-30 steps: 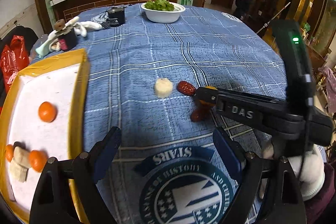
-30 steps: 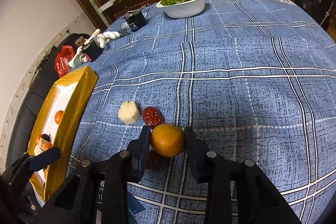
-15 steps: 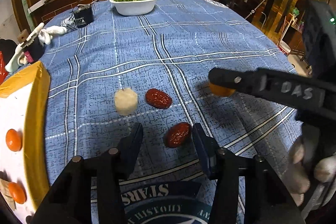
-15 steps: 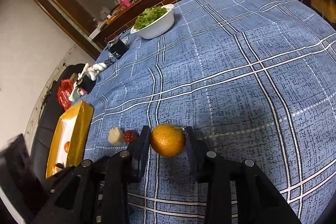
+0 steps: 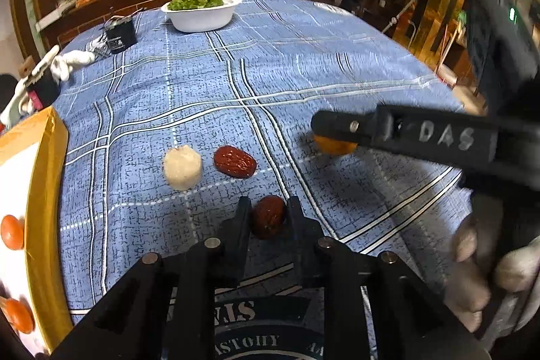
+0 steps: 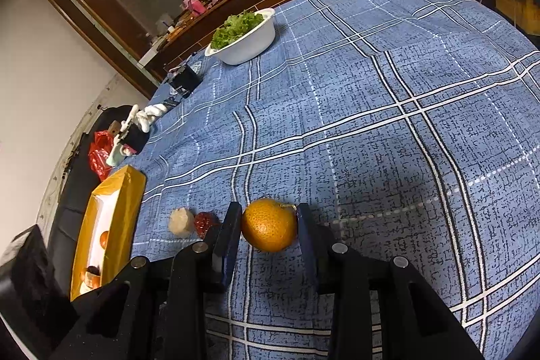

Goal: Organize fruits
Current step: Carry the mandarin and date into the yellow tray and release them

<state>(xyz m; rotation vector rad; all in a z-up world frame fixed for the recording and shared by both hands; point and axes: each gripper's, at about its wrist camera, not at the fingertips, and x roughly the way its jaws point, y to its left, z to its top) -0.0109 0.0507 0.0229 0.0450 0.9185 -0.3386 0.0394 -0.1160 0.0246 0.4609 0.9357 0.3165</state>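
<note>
My left gripper (image 5: pixel 268 208) is shut on a dark red date (image 5: pixel 267 217) lying on the blue checked tablecloth. A second red date (image 5: pixel 234 162) and a pale banana chunk (image 5: pixel 182 168) lie just beyond it. My right gripper (image 6: pixel 269 216) is shut on a small orange (image 6: pixel 269 224) and holds it above the cloth; it also shows in the left wrist view (image 5: pixel 334 145), under the right gripper's finger. A yellow-rimmed white tray (image 5: pixel 47 177) at the left holds several small oranges (image 5: pixel 11 231). The tray also shows in the right wrist view (image 6: pixel 116 225).
A white bowl of lettuce (image 5: pixel 201 10) stands at the far side of the table. A black box (image 5: pixel 119 34) and white gloves (image 5: pixel 72 59) lie at the far left. The table edge curves away on the right.
My left gripper moved forward and closed on the near date. My right gripper lifted the orange off the cloth and carried it to the right, away from the dates.
</note>
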